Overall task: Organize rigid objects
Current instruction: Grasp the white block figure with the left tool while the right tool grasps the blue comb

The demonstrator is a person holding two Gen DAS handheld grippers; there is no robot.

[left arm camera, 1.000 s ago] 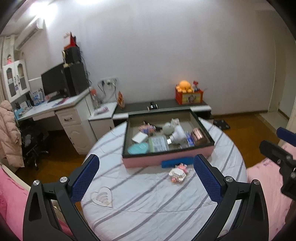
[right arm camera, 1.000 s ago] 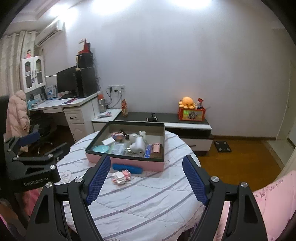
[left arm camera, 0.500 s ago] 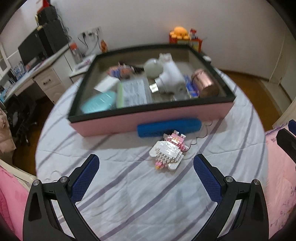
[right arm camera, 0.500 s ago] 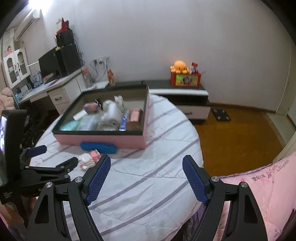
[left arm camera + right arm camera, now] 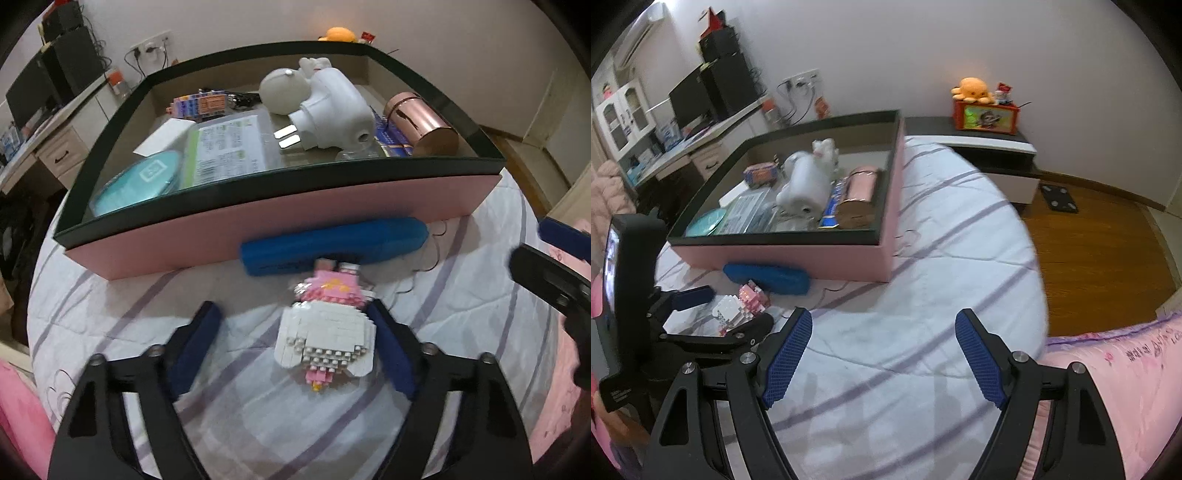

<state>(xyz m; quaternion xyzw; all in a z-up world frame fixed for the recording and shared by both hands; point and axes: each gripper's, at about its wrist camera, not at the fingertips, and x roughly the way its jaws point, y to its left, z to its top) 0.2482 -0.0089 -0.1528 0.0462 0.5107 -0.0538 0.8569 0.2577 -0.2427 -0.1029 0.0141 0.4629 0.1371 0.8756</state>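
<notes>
Between your left gripper (image 5: 295, 332) jaws lies the block-built figure (image 5: 327, 332), white with pink parts, flat on the striped cloth of the round counter (image 5: 110, 314). Those jaws are closing around it; the right-hand pad sits just beside the figure's edge, the left-hand pad is well clear, and whether either pad touches it yet you cannot tell. Your right gripper (image 5: 882, 354) hovers over bare cloth nearer the counter's right edge, its jaws wide with nothing between them. From that side you can see the left gripper (image 5: 720, 314) straddling the figure (image 5: 738, 306).

Just beyond the figure, a blue case (image 5: 332, 245) lies along the front wall of the pink box (image 5: 258, 229), touching it or nearly so. Inside the box you have a white plug-in device (image 5: 325, 110), a copper-coloured cylinder (image 5: 421, 122) on its side, a teal round piece (image 5: 140, 181), a clear packet with a printed label (image 5: 225, 147) and a small block model (image 5: 199, 105). Farther off stand a desk with a monitor (image 5: 690, 99) and a low cabinet with an orange plush (image 5: 973, 88).
</notes>
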